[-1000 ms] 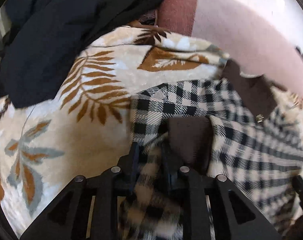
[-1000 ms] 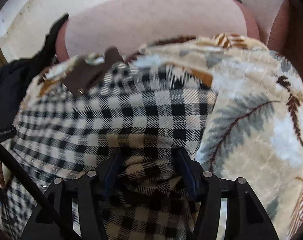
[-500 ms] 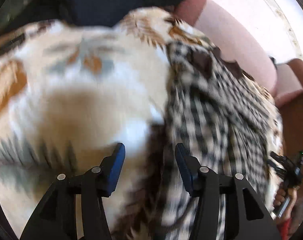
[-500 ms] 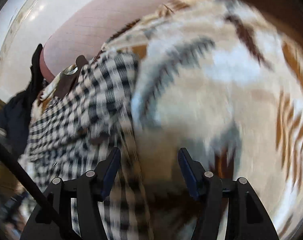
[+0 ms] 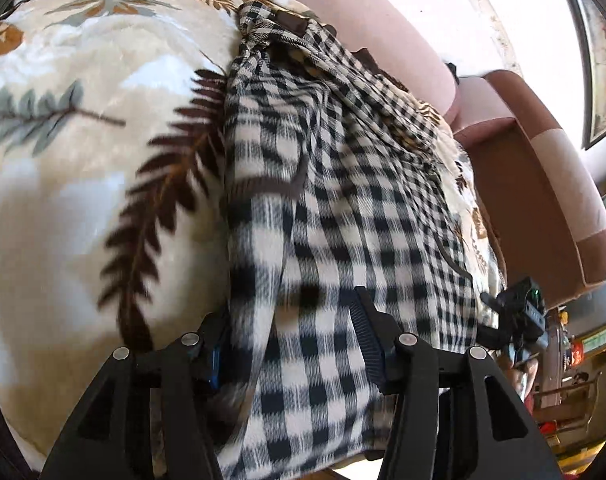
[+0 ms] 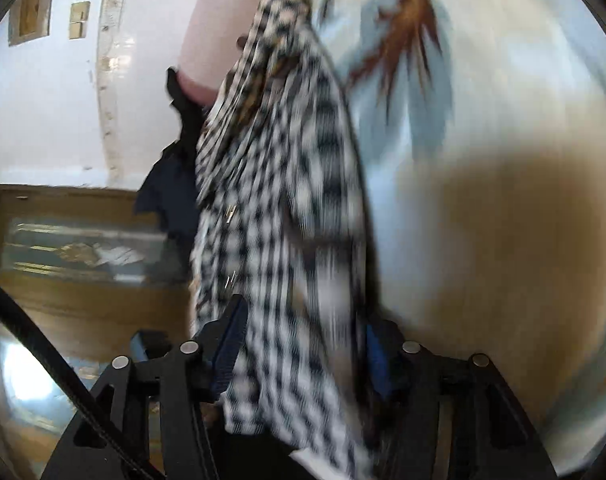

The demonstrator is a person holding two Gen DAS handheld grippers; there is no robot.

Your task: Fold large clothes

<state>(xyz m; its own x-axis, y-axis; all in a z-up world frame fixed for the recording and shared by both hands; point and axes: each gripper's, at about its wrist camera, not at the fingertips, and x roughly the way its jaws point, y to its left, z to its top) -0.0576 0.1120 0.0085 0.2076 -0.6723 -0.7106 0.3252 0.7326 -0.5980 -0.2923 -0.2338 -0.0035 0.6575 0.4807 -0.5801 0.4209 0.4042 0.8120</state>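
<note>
A black-and-white checked garment lies spread lengthwise on a cream blanket with a leaf pattern. My left gripper is open at the garment's near end, and the cloth's left edge runs between its fingers. My right gripper straddles the garment's other side. Its jaws are closing with the checked cloth between them, and motion blur hides whether the pads touch. The right gripper also shows at the far right of the left wrist view, held by a person's hand.
The blanket covers a pink and brown sofa with its armrest on the right. A dark navy garment hangs off the sofa beyond the checked one. A wooden cabinet with glass stands on the floor.
Both grippers let go of the bunched checked cloth they held and swung apart to the garment's two sides. The left jaws went from shut to open, and cloth now lies between both pairs.
</note>
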